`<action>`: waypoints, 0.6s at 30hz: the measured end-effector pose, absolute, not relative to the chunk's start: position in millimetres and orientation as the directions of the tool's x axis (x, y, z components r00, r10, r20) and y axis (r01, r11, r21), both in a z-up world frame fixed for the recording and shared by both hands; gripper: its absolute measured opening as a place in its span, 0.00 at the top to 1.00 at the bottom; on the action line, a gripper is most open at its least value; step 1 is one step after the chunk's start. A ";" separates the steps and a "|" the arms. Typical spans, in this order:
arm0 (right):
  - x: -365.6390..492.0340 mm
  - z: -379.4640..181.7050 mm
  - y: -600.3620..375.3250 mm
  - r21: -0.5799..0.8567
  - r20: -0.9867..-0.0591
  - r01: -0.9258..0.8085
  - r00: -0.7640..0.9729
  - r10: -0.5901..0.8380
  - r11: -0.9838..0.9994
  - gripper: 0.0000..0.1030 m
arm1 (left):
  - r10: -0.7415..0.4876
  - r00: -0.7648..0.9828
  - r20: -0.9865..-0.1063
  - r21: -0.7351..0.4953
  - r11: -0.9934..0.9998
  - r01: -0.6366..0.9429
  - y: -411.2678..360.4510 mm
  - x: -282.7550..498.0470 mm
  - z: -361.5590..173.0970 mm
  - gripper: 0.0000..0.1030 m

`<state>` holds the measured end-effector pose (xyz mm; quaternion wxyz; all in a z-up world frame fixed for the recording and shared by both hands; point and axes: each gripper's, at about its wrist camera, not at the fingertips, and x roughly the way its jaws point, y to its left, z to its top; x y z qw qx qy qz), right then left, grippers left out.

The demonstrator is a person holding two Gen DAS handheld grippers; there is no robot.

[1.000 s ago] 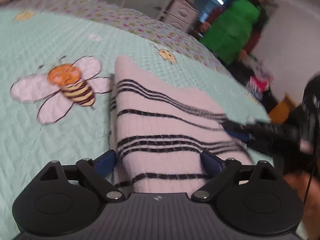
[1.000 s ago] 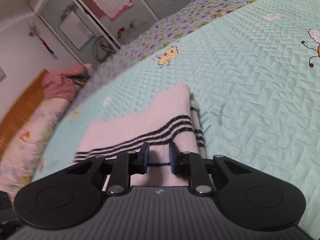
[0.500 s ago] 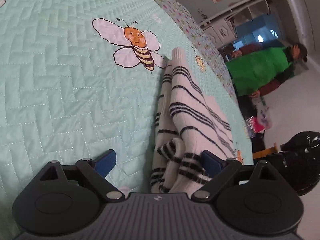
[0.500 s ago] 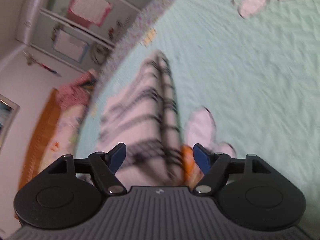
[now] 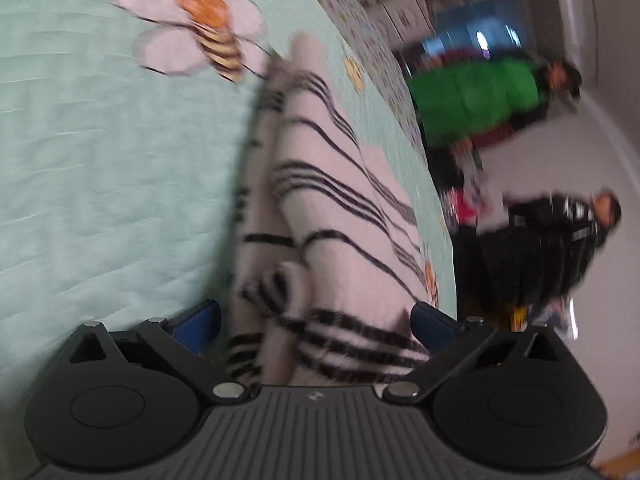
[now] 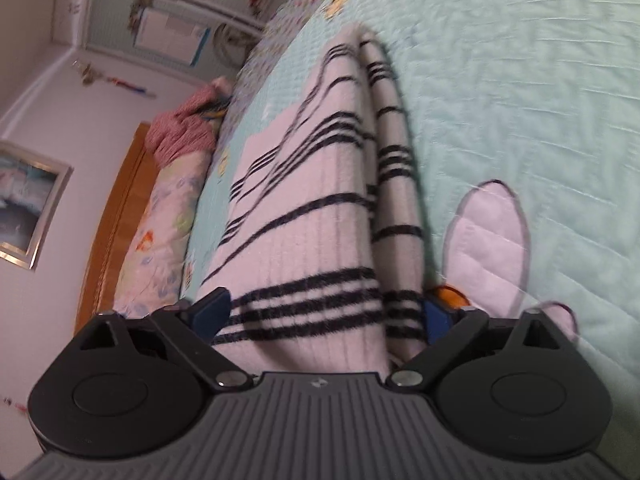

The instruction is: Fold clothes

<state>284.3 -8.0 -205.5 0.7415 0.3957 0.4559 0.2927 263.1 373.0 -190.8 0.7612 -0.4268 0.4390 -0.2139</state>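
Quilt (image 5: 100,168) blurred; folded sweater (image 5: 340,208) near end hidden under tools.

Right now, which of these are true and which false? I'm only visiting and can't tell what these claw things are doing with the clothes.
1. Both grippers are clamped tight on the garment. False: the left gripper and the right gripper stand wide open, the right having just been opening.
2. The striped sweater lies folded on the quilt. True.
3. The sweater is plain red. False: it is pale with dark stripes.
4. A bee is stitched on the quilt beside the sweater. True.
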 end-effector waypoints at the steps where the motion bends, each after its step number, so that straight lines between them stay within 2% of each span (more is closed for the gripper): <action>1: 286.4 -205.6 -6.7 0.854 -0.441 -0.087 0.402 0.802 0.513 0.00 | -0.713 0.512 -0.479 -0.844 0.534 -0.046 370.2 268.5 -192.0 0.00; 7: 303.8 -204.6 13.5 0.853 -0.413 -0.150 0.389 0.823 0.499 0.00 | -0.748 0.485 -0.453 -0.864 0.503 -0.031 357.2 285.0 -194.0 0.01; 8: 303.4 -203.4 16.4 0.849 -0.413 -0.161 0.392 0.822 0.504 0.01 | -0.743 0.484 -0.462 -0.856 0.517 -0.023 355.7 283.0 -193.4 0.03; 9: 302.0 -201.7 19.3 0.837 -0.425 -0.173 0.394 0.815 0.520 0.04 | -0.737 0.482 -0.474 -0.846 0.534 -0.015 354.4 280.3 -192.8 0.17; 10: 299.0 -200.3 20.9 0.821 -0.443 -0.179 0.399 0.803 0.542 0.20 | -0.730 0.481 -0.485 -0.835 0.550 -0.007 353.1 277.6 -192.3 0.35; 11: 297.8 -201.4 19.7 0.818 -0.452 -0.171 0.398 0.798 0.549 0.36 | -0.723 0.480 -0.497 -0.824 0.567 0.001 351.7 275.0 -191.7 0.38; 13: 292.9 -205.9 12.4 0.836 -0.436 -0.153 0.397 0.808 0.526 0.48 | -0.713 0.481 -0.509 -0.808 0.588 0.017 350.3 269.3 -186.1 0.46; 18: 272.1 -195.2 12.6 0.822 -0.449 -0.165 0.400 0.799 0.545 0.54 | -0.694 0.472 -0.544 -0.767 0.639 0.056 345.8 252.2 -169.8 0.50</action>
